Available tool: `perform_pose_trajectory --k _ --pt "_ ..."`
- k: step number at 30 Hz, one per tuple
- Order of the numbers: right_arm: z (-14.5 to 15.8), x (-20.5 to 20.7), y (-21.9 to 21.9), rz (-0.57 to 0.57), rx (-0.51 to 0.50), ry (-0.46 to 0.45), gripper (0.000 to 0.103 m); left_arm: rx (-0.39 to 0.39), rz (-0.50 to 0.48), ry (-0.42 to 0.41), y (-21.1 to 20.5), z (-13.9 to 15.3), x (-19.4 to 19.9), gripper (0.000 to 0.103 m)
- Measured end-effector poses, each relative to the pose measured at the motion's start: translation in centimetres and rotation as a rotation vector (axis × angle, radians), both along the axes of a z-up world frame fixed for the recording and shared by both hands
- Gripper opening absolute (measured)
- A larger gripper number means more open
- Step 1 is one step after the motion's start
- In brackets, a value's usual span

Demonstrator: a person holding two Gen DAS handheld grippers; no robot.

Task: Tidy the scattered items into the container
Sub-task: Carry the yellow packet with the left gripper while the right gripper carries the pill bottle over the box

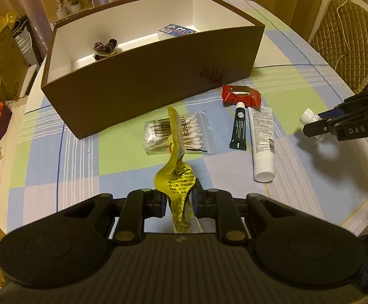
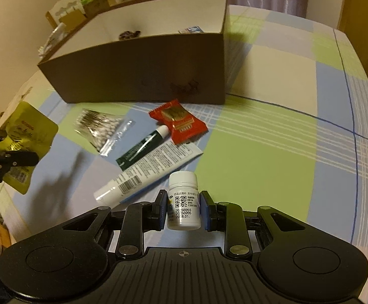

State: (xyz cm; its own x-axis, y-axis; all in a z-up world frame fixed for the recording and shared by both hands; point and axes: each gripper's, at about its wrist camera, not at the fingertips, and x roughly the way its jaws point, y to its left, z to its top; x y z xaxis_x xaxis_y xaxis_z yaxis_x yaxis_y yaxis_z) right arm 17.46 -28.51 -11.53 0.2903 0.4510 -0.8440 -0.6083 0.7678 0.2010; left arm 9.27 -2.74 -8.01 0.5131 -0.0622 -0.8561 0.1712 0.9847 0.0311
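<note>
My left gripper (image 1: 180, 198) is shut on a yellow sachet (image 1: 177, 177) and holds it above the table, in front of the brown box (image 1: 146, 88). My right gripper (image 2: 183, 209) is shut on a small white pill bottle (image 2: 183, 200), held above the table. The right gripper also shows in the left wrist view (image 1: 318, 126). The left gripper with the sachet (image 2: 24, 136) shows at the left edge of the right wrist view. On the checked tablecloth lie a bag of cotton swabs (image 1: 181, 134), a red packet (image 1: 241, 96), a dark green tube (image 1: 239, 129) and a white tube (image 1: 261, 141).
The box (image 2: 138, 76) holds a dark hair scrunchie (image 1: 106, 46) and a blue packet (image 1: 177, 30). Cardboard boxes and clutter (image 1: 4, 58) stand left of the table. A padded chair (image 1: 348, 40) stands at the far right. The table edge curves at the left.
</note>
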Motion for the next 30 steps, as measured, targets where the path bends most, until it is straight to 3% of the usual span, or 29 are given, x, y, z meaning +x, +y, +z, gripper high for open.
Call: perform_pose_trajectory --k 14,22,30 --pt "2.0 1.9 -0.5 -0.007 0.141 0.095 0.03 -0.029 0.063 -0.057 1.2 2.7 -1.0 0.015" --pt "6.9 5.6 1.1 -0.016 0.197 0.015 0.03 -0.02 -0.016 -0.108 3.9 6.2 2.9 0.015" --pt "11.2 9.2 4.4 -0.006 0.229 -0.087 0.03 0.06 -0.102 -0.199 6.5 9.8 8.3 0.015"
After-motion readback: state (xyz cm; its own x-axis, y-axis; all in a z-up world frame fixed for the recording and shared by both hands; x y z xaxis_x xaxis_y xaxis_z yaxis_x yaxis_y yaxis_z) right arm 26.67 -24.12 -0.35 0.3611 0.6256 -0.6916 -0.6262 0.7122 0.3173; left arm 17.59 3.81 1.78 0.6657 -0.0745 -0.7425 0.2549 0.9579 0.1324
